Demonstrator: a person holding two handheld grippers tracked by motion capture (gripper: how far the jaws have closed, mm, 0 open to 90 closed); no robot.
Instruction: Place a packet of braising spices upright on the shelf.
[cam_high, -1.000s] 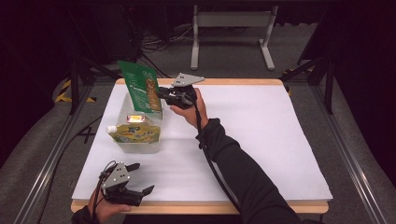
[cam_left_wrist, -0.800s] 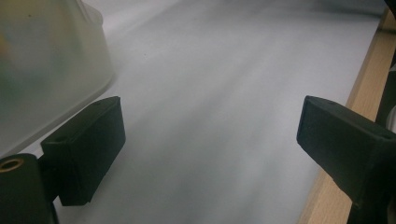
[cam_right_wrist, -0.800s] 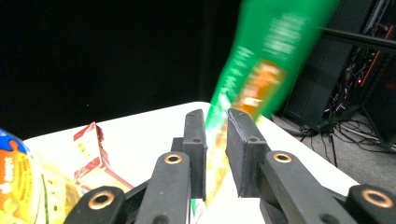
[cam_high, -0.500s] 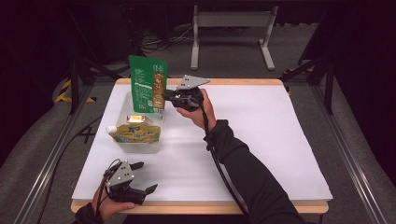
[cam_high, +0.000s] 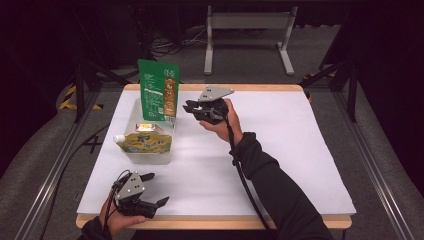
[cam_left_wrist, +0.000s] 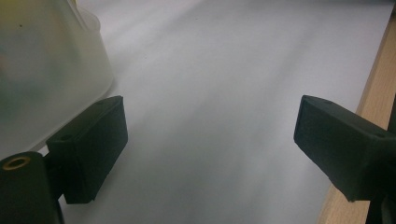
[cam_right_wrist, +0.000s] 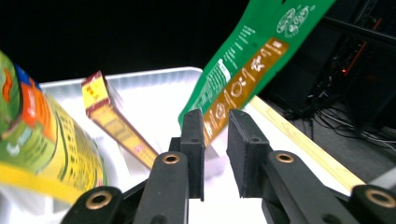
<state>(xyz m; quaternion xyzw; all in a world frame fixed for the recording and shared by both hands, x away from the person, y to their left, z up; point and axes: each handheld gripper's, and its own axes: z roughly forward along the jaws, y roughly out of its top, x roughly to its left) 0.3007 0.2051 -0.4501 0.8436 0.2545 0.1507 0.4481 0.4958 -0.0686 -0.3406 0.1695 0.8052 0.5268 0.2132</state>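
Green pouch (cam_high: 159, 90) stands in tub, just beyond right hand-held gripper (cam_high: 192, 107); jaws slightly apart, empty

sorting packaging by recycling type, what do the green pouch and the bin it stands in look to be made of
Green pouch: thin flexible printed film, probably plastic laminate; it stands as a flat sheet with a slight sheen.
Bin: translucent whitish plastic, matte-looking; the contents show faintly through its wall.

text: none legible | green pouch (cam_right_wrist: 243, 65): print blurred | yellow pouch (cam_high: 145, 142): label unreadable
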